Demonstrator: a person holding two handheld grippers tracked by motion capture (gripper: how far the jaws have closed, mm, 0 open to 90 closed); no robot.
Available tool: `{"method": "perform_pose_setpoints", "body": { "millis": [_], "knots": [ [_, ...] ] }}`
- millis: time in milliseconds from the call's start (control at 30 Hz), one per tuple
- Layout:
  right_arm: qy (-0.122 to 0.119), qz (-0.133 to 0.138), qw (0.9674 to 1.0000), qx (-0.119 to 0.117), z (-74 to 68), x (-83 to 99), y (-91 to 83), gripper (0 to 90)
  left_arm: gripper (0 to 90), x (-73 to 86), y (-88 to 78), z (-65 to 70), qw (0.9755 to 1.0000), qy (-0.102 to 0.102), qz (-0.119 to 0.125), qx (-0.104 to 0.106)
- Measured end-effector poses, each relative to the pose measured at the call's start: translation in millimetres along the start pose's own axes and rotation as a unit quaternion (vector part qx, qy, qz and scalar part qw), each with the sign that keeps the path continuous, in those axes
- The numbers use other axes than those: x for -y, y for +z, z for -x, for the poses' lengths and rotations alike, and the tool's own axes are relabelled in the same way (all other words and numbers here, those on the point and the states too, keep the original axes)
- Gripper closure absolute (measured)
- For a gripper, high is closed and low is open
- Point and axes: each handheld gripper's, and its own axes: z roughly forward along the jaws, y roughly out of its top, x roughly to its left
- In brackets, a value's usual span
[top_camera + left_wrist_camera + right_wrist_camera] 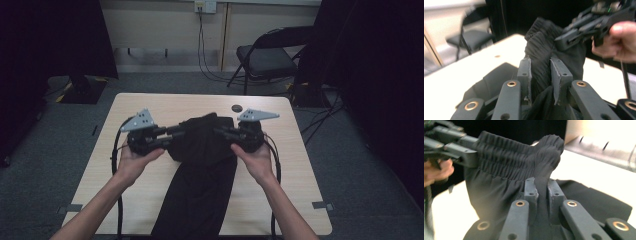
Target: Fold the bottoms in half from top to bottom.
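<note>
Where the grey carpet [45, 150] meets the far wall, a folding chair [267, 57] stands behind the light wooden bench [295, 165], with black curtains [385, 75] at both sides and cables hanging from a wall socket [205, 6]. A small dark disc [237, 107] lies near the bench's far edge; what it is cannot be told. The black garment [200, 170] runs off the bench's near edge, its lower end cut off. Its gathered waistband [519, 152] is lifted between the tools. The left tool [181, 130] is clenched on the fabric, pads [560, 75] pinching folds. The right tool [219, 132] likewise grips the waistband.
</note>
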Motion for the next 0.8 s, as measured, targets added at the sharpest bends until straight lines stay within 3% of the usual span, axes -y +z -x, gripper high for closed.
{"method": "perform_pose_setpoints", "body": {
  "millis": [33, 133, 200, 267, 300, 333, 367, 467, 567, 633, 700, 733, 767, 800],
  "knots": [
    [-0.005, -0.011, 0.9999, -0.003, -3.0, 6.5, -0.5, 80.1, 71.7, 9.8, -0.5, 5.9, 0.9997, 0.001, -0.008, 0.021],
    [-0.009, -0.050, 0.9985, -0.020, -14.8, 37.2, -3.8, 79.2, 71.5, 42.4, -1.4, 24.6, 0.9975, -0.003, -0.040, 0.059],
    [-0.015, -0.073, 0.9967, -0.031, -23.3, 59.1, -6.1, 78.5, 71.1, 56.2, -1.7, 31.9, 0.9965, 0.006, -0.055, 0.063],
    [-0.015, -0.092, 0.9949, -0.037, -30.8, 79.9, -9.1, 76.9, 70.5, 68.4, 0.0, 35.0, 0.9939, -0.003, -0.077, 0.079],
    [-0.010, -0.097, 0.9943, -0.042, -34.0, 90.3, -11.0, 76.5, 69.9, 72.6, 0.1, 36.2, 0.9932, -0.007, -0.082, 0.083],
    [-0.007, -0.102, 0.9937, -0.046, -36.5, 97.7, -12.2, 75.5, 69.1, 79.2, 0.3, 38.5, 0.9907, -0.015, -0.086, 0.105],
    [-0.008, -0.113, 0.9922, -0.052, -40.8, 109.0, -13.4, 73.9, 67.3, 83.7, 0.0, 41.2, 0.9884, -0.012, -0.091, 0.121],
    [-0.017, -0.141, 0.9873, -0.071, -51.6, 127.2, -16.4, 69.2, 62.2, 86.5, -4.1, 43.3, 0.9868, -0.024, -0.077, 0.140],
    [-0.012, -0.149, 0.9826, -0.111, -59.3, 134.7, -22.7, 66.5, 58.5, 77.3, -11.5, 30.8, 0.9882, -0.042, -0.036, 0.143],
    [-0.014, -0.148, 0.9803, -0.130, -65.4, 137.7, -24.1, 62.7, 56.1, 72.0, -13.8, 18.8, 0.9908, -0.055, -0.022, 0.122],
    [-0.026, -0.152, 0.9772, -0.146, -72.5, 139.9, -23.7, 63.4, 56.3, 73.5, -10.0, 13.6, 0.9928, -0.054, -0.034, 0.101],
    [-0.025, -0.153, 0.9761, -0.152, -76.0, 140.6, -23.5, 61.3, 56.7, 78.1, -3.3, 12.5, 0.9926, -0.046, -0.064, 0.093],
    [-0.027, -0.157, 0.9714, -0.176, -80.0, 140.3, -23.8, 60.2, 55.7, 84.1, 3.2, 13.4, 0.9915, -0.039, -0.090, 0.085],
    [-0.032, -0.157, 0.9693, -0.187, -83.3, 139.1, -25.0, 60.2, 54.7, 91.7, 9.8, 15.1, 0.9893, -0.037, -0.112, 0.086]
  ]
}}
